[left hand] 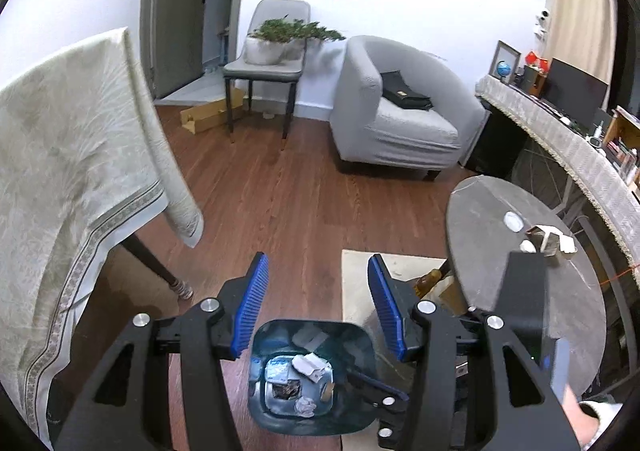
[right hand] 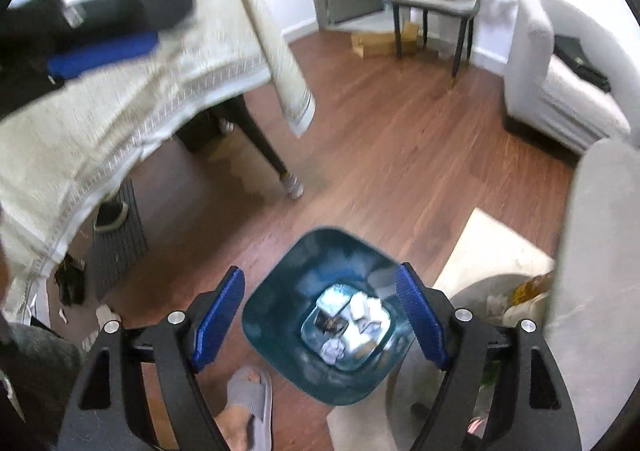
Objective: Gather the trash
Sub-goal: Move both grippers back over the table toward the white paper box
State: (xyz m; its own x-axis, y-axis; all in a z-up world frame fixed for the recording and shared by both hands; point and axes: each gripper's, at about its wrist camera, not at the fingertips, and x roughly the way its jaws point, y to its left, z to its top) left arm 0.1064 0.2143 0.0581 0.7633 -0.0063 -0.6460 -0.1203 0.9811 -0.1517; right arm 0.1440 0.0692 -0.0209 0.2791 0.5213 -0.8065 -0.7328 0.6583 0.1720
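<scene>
So on your left there's the table with the cream tablecloth (left hand: 72, 155), hanging well off to the side. Your left gripper (left hand: 318, 305) sits above the teal trash bin (left hand: 312, 421), blue pads parted with nothing between them, so it's got hold of zilch. The bin is right below and just behind the fingertips in that view, and you can see the crumpled paper (left hand: 306, 407) and a few other scraps lying at the bottom. Your right gripper (right hand: 320, 315) is over the same bin, jaws wide apart and empty too; from its camera the bin's rim (right hand: 280, 375) fills the gap between the two fingers, trash bits sitting in the base. Further right is the round grey side table (left hand: 500, 251) with a small crumpled carton (left hand: 550, 241) on top, well apart from both claws.
</scene>
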